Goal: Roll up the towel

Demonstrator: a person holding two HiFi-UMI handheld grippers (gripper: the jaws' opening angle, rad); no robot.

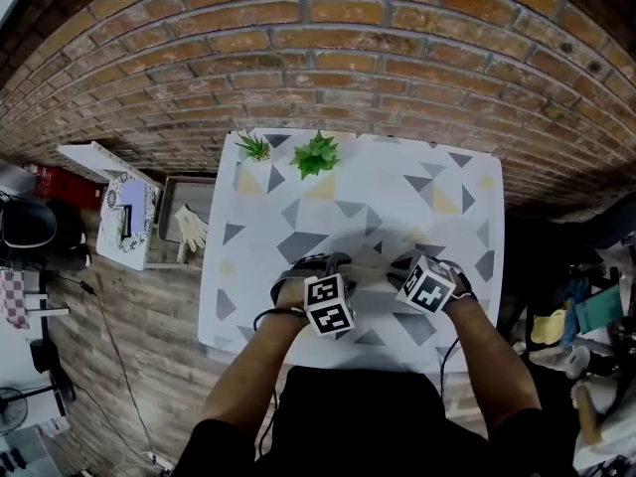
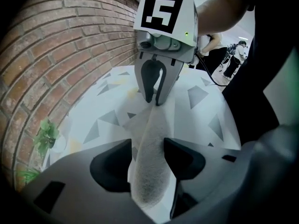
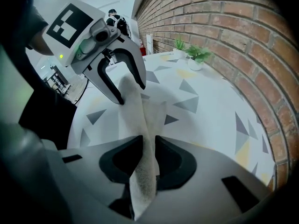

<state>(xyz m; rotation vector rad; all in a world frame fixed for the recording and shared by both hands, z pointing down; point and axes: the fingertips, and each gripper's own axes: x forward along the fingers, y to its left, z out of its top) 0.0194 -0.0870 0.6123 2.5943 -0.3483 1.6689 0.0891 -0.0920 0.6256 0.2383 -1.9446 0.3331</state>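
A: The white table [image 1: 397,182] with its grey and yellow triangles stands against the brick wall [image 1: 328,48], two small plants [image 1: 315,154] at its far edge; your towel [image 2: 148,171] lies across the near part, drawn into a long narrow roll that runs from one gripper to the other, with a flat stretch on its far side.

B: Mind your left gripper [image 2: 147,146]; its jaws stand wide apart with the roll lying loose between them — they grip nothing; your right gripper [image 3: 148,141] has its jaws close together, pinched on the other end of the towel.

A: That is where it could go wrong; with one end gripped and one free, any pull to the right would likely drag the whole roll sideways, and the free left end may spring open and lose its turns.

B: And if you turn only the right end, I'd expect it to wind tight there and slack on the left — a cone, not a cylinder; the tabletop looks smooth, so the cloth may slide instead of rolling.

A: You're working toward the near side too; a roll nudged your way could slip off the table.

B: So close the left jaws on their end before you roll further; keep both ends level.
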